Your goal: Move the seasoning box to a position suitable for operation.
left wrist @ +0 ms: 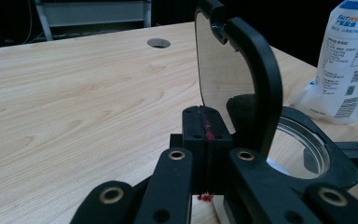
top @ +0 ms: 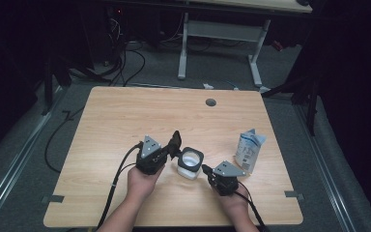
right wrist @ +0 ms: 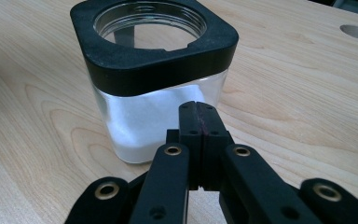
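We see a square glass jar [top: 190,163] with a thick black collar and white powder inside, standing on the pale wooden counter [top: 116,125] between our two tools. Its round lid [left wrist: 242,79] stands tipped up. Our left tool [left wrist: 205,135] and right tool [right wrist: 200,126] are both pinched tight, holding nothing. A soft white pouch [top: 249,151] sits nearby.

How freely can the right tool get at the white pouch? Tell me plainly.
Probably yes. The right tool sits shut beside the jar, and the pouch stands farther right, with bare table in between. Its jaws would have to open first.
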Available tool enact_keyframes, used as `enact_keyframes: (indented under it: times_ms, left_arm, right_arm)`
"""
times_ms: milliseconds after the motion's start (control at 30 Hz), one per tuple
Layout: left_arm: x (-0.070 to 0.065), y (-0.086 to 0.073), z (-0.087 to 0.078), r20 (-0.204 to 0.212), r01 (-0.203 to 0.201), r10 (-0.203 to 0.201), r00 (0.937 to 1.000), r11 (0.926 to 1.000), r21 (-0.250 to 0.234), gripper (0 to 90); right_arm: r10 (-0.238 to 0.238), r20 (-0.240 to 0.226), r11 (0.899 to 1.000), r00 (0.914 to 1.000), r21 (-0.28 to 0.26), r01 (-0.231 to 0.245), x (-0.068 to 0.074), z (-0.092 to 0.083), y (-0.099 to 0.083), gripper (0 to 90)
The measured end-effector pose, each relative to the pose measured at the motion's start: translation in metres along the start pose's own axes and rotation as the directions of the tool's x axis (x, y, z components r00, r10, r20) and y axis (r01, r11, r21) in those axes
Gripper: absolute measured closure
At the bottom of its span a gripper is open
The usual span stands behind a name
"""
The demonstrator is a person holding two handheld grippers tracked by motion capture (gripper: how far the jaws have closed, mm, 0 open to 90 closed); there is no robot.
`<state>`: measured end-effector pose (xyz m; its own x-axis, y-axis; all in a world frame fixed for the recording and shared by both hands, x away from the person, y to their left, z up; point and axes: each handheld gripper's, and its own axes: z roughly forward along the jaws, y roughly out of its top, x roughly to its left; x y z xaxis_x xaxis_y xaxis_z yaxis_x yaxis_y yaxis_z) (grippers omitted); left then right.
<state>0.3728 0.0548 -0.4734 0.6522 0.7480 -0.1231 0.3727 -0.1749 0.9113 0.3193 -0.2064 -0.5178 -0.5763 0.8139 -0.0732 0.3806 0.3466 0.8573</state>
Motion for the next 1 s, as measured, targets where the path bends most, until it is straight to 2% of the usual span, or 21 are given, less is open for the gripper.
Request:
enact_keyframes:
  times_ms: [500, 1000]
  left_arm:
    - [-0.006, -0.002, 0.003, 0.015, -0.001, 0.001, 0.9999, 1.0000, -0.003, 89.8]
    - [-0.021, -0.005, 0.007, 0.047, -0.035, 0.035, 0.9983, 0.9994, -0.006, 89.1]
  right_arm:
    - [-0.001, 0.005, 1.000, 1.0000, 0.004, 0.001, 0.001, 0.000, 0.000, 90.0]
    - [-0.003, 0.006, 1.000, 1.0000, 0.003, 0.003, 0.001, 0.000, 0.000, 90.0]
